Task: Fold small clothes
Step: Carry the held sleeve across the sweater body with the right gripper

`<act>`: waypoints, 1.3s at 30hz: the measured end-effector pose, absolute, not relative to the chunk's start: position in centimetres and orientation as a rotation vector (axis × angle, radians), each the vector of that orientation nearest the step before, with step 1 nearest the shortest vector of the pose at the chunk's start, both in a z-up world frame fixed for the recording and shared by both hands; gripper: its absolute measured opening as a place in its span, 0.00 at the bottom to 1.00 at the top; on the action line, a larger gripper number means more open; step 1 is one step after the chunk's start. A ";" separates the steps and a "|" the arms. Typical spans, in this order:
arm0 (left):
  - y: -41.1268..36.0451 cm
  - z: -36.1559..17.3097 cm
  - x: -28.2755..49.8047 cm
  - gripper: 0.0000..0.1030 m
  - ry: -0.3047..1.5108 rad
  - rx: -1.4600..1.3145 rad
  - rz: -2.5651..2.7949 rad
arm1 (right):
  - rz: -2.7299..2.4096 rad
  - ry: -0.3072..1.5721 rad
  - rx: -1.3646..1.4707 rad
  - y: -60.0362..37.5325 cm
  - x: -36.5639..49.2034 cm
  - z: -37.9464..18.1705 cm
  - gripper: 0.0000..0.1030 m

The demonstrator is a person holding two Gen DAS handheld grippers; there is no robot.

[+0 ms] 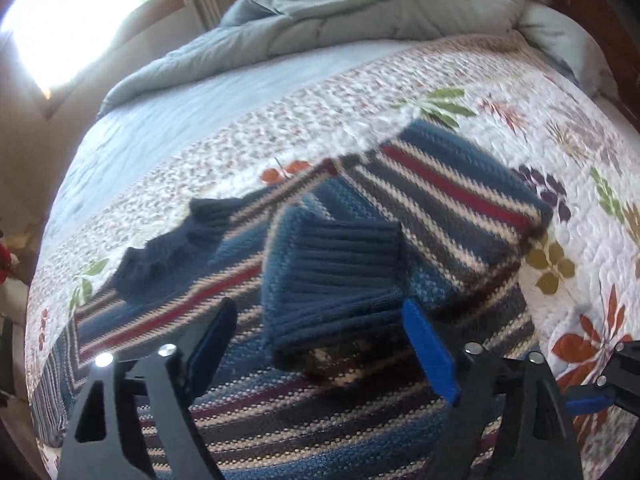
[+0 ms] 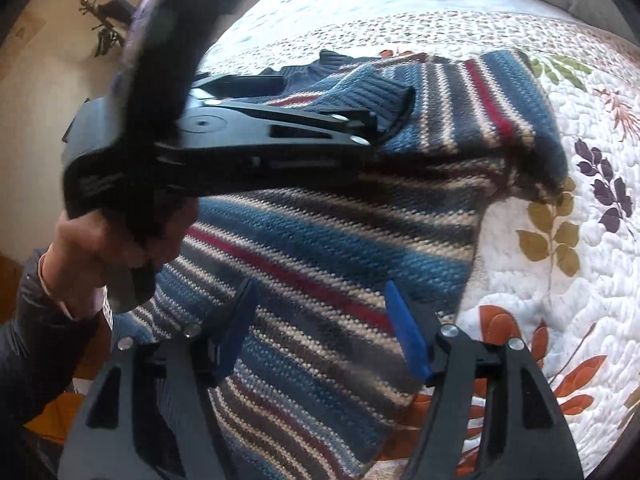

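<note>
A blue knit sweater point(image 1: 440, 192) with red, cream and grey stripes lies on the floral quilt point(image 1: 580, 208), one sleeve folded across its body. The sleeve's ribbed blue cuff point(image 1: 336, 264) sits between the spread blue pads of my left gripper point(image 1: 320, 308), and the pads do not visibly press on it. In the right wrist view the left gripper point(image 2: 392, 116) reaches over the sweater point(image 2: 320, 232) from the left, carried by a hand point(image 2: 92, 264). My right gripper point(image 2: 320, 286) hovers open over the sweater's striped body, with nothing between its fingers.
A grey duvet point(image 1: 340, 12) is bunched at the far end of the bed, by the dark wooden headboard point(image 1: 592, 20). A bright window point(image 1: 80, 12) is at the upper left. Quilt point(image 2: 560, 280) stretches bare to the right of the sweater.
</note>
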State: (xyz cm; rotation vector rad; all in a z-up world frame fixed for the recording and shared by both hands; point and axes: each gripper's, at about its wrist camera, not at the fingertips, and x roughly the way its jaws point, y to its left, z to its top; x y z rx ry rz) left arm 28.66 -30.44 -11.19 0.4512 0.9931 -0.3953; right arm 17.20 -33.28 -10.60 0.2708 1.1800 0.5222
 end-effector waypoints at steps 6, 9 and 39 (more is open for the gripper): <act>-29.7 -12.9 29.4 0.35 1.040 0.421 -0.494 | 0.483 1.195 0.304 -33.7 18.0 -11.9 0.64; -29.1 -12.5 30.1 0.13 1.049 0.345 -0.525 | 0.478 1.207 0.341 -34.2 18.3 -12.5 0.65; 0.2 -11.6 32.7 0.60 1.061 -0.219 -0.091 | 0.451 1.215 0.224 -30.0 21.2 -11.8 0.67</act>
